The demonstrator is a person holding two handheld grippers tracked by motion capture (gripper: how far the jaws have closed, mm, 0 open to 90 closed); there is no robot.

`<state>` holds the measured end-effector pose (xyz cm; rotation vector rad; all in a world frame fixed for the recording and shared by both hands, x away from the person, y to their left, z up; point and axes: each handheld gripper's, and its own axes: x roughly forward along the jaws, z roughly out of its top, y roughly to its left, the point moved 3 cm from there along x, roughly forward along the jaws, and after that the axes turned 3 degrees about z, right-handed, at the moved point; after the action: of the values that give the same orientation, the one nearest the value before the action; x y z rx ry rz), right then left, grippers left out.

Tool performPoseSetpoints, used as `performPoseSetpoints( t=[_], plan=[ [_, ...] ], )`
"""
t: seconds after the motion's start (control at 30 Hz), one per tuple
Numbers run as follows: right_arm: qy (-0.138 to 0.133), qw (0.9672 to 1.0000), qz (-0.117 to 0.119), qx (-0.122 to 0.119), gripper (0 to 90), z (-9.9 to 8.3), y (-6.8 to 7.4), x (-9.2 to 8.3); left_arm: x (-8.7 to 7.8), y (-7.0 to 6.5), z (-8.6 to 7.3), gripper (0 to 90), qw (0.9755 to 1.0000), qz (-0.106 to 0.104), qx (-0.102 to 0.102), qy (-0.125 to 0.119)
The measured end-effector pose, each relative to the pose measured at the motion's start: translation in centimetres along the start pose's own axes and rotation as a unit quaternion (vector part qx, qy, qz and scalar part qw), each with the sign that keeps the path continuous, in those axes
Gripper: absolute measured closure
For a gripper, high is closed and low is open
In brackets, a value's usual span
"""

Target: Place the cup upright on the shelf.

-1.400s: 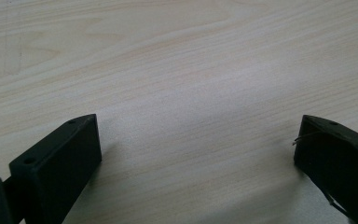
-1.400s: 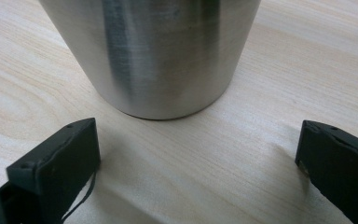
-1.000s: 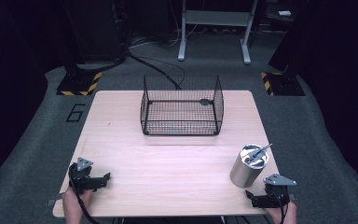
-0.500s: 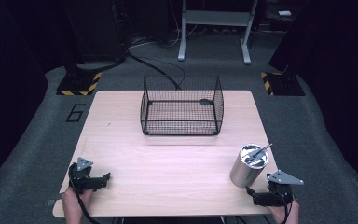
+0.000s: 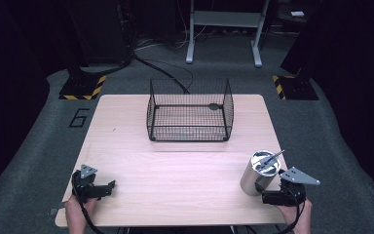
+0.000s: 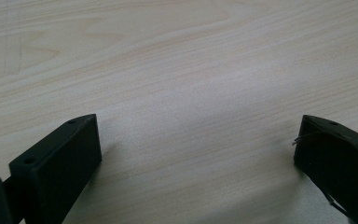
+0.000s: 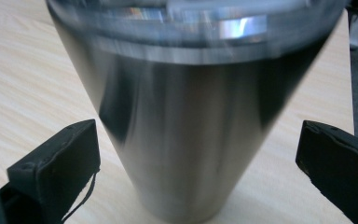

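One steel tumbler [image 5: 259,173], upright near the table's [image 5: 185,165] front right corner.
Right gripper [image 5: 269,197] just beside it, jaws wide, tumbler between them, untouched. Left gripper [image 5: 108,187] front left, jaws wide, empty. Wire basket [image 5: 190,111] at the far edge.

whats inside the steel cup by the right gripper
A thin metal utensil handle sticks up out of the steel cup and leans past its rim toward the right gripper. Its lower end is hidden inside, and so is anything else in there.
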<state>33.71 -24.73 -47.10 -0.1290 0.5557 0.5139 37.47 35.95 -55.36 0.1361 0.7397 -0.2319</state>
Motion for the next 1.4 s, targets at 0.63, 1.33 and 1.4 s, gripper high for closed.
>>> performPoseSetpoints(
  t=[0.63,1.33,1.4],
  plan=[
    [-0.039,0.9992,0.005,0.009,0.0,2.7,0.5,1.6,0.0,0.0,0.0,0.4,1.0,0.0,-0.001,0.0],
    [-0.056,0.9984,-0.002,0.011,3.2,3.1,0.6,1.8,0.0,0.0,0.0,0.4,1.0,0.0,0.0,0.0],
    [-0.058,0.9983,0.001,0.008,3.3,3.0,0.5,1.8,0.0,0.0,0.0,0.4,1.0,0.0,0.0,0.001]
  ],
)
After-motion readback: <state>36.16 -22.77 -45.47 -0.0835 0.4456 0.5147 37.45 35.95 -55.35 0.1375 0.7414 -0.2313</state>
